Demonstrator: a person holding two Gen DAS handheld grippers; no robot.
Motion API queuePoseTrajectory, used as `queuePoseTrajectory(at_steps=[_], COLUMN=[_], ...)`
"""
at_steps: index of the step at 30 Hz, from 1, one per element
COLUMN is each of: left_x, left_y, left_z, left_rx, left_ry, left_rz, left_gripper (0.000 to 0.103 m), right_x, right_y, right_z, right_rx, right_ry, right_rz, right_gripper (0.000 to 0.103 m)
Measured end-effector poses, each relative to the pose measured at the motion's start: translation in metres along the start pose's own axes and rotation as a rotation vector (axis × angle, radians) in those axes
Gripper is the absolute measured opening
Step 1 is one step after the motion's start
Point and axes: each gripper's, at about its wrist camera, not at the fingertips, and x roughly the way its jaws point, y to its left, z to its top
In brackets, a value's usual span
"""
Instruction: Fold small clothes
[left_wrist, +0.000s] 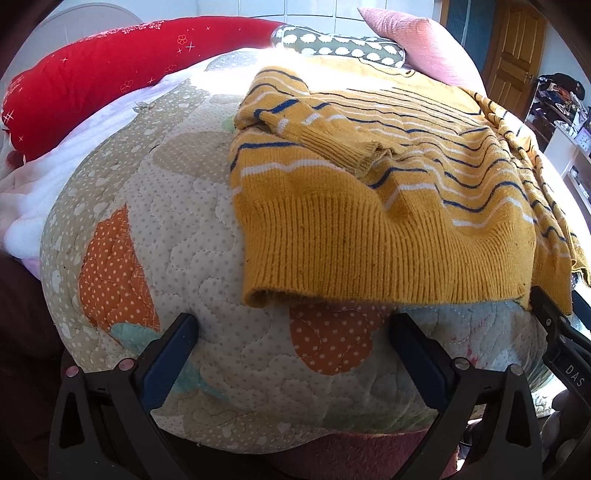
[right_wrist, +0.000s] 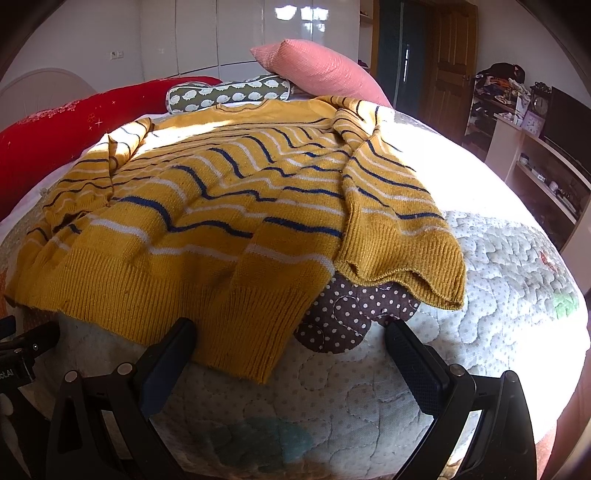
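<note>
One mustard-yellow knitted sweater with navy and white stripes (right_wrist: 207, 206) is lying spread across the quilted polka-dot patchwork bedspread (right_wrist: 498, 258), filling the centre of the right wrist view and the centre-right of the left wrist view, its ribbed hem (left_wrist: 369, 254) facing the cameras. Two sleeves are showing: one is lying folded over the body at centre-left in the left wrist view, its ribbed cuff (left_wrist: 343, 147) resting on the stripes; the other is draping down the right of the right wrist view, its cuff (right_wrist: 402, 273) lying beside the hem. Two tongs are present: the left tongs (left_wrist: 295, 325) are hovering spread wide and empty just short of the hem's left corner; the right tongs (right_wrist: 291, 332) are likewise standing wide apart, holding nothing, with a hem corner lying between the fingers. Risks, judged: the loose, wrinkled knit is likely to bunch or slide on the quilt if only the top layer is being pinched; uneven lifts by the two tongs may be skewing the fold; the draped sleeve may be slipping out. Along the top of both frames are lying one long red bolster with sparkle print (left_wrist: 92, 74), one olive cushion printed with white sheep (right_wrist: 225, 94) and one pink corduroy pillow (right_wrist: 325, 70).
</note>
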Motion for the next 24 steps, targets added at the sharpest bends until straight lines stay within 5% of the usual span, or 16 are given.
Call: queuePoseTrajectory(at_steps=[7,12,17,21,24], left_x=[-0.008,-0.031,-0.051,-0.06,-0.064], left_y=[0.009,0.038,0.074,0.096,0.103], left_z=[0.005,0.007,0.015,0.018,0.014], left_rx=[-0.008,-0.107,-0.211,-0.25,-0.247], left_ry=[0.03,-0.043,-0.117,-0.142,-0.147], left_rz=[-0.063,-0.121,-0.144,-0.148,-0.129], left_gripper=[0.103,0.1,0.1,0.1,0.1], right_x=[-0.009,-0.059,-0.067,-0.032,0.005], right_y=[-0.011,-0.012,0.036,0.091,0.131], right_z=[0.02,0.042,0.078,0.106,0.119], right_rx=[-0.02,-0.098,-0.228,-0.268,-0.307], right_ry=[0.121,0.021,0.018,0.103,0.148], right_rz=[0.07,0.041,0.166,0.348,0.365], right_gripper=[0.1,0.095,0.081,0.071,0.07])
